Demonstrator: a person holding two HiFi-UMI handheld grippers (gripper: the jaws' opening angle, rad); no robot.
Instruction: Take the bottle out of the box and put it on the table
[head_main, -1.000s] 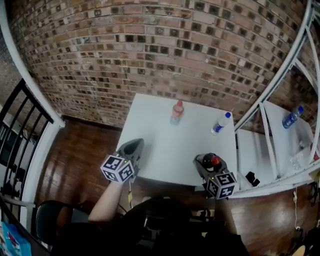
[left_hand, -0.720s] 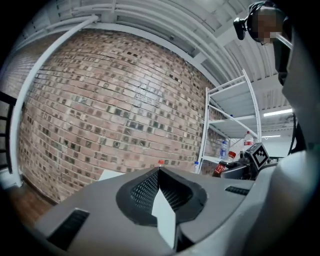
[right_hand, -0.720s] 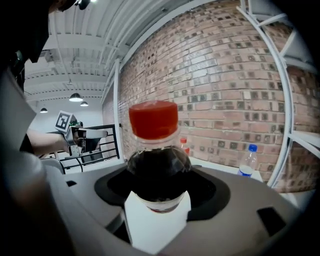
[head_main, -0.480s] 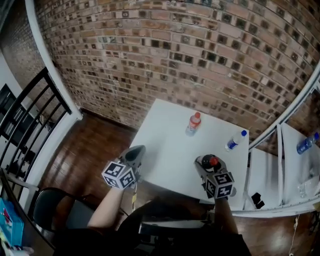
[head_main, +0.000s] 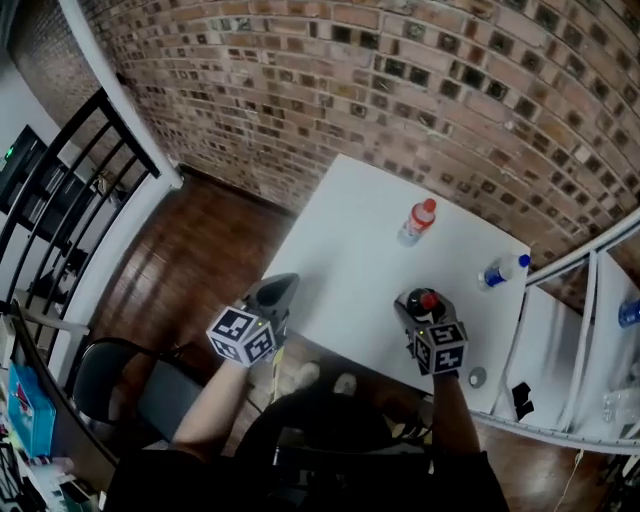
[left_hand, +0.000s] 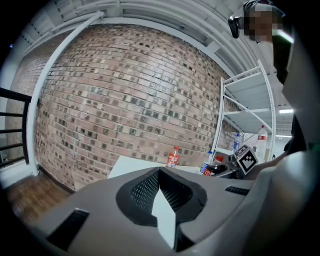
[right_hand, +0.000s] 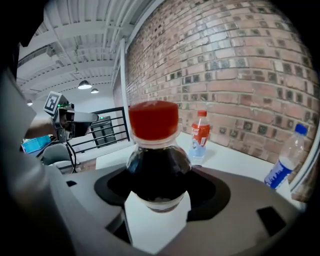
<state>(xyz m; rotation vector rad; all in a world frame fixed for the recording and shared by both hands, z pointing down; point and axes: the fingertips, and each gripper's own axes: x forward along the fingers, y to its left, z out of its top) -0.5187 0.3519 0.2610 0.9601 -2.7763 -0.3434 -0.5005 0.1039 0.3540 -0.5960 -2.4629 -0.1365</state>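
A dark bottle with a red cap (head_main: 418, 301) (right_hand: 157, 170) stands upright between my right gripper's jaws, which are shut on its body. That right gripper (head_main: 421, 306) (right_hand: 158, 199) hangs over the near right part of the white table (head_main: 350, 250). My left gripper (head_main: 279, 288) (left_hand: 159, 173) is shut and holds nothing; it sits at the table's near left edge and points across the top. A red-labelled bottle (head_main: 417, 222) (right_hand: 200, 136) and a blue-capped clear bottle (head_main: 502, 271) (right_hand: 285, 162) stand farther back on the table. No box is in view.
A white metal shelf rack (head_main: 560, 330) stands right of the table, with a blue-capped bottle (head_main: 630, 312) on it. A brick wall (head_main: 380, 90) rises behind the table. A black railing (head_main: 60, 210) and a dark chair (head_main: 105, 385) are at the left.
The right gripper has carried the dark bottle from the table's front edge farther in over the top and lower. The left gripper has shifted slightly. The head view has swung left.
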